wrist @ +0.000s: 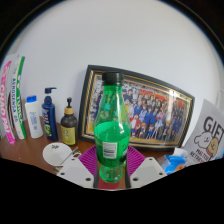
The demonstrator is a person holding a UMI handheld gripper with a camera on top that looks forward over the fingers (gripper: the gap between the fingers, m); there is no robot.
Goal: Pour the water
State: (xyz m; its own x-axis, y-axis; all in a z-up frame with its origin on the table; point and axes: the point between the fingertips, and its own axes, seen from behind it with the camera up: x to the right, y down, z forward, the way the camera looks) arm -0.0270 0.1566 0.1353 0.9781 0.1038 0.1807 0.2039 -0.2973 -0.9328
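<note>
Fingers of my tool (111, 172) sit at either side of a green plastic bottle (111, 125), and I can see the magenta pads (88, 158) flanking its base. The pads look close against the bottle's lower body on both sides, so I read the tool as clenched on the bottle, though the contact line itself is partly hidden by the bottle's curve. The bottle stands upright between the fingers, with a dark cap (112, 77) on top and a pale label band around its middle. It appears filled with green-tinted liquid up to the shoulder.

Beyond the bottle, a framed group photograph (150, 108) leans against the pale wall. Beside the frame, on the wooden worktop (40, 152), stands a row of toiletries: a dark pump bottle with a yellow label (68, 125), a blue bottle (49, 113), and a white bottle (34, 117). Further out on that side are pink and green tubes (12, 100) leaning upright. A small round white lid or dish (58, 153) lies on the worktop just ahead of the fingers. At the other side, a white card with dark lettering (208, 133) stands tilted, with something blue (178, 160) lying near its foot.
</note>
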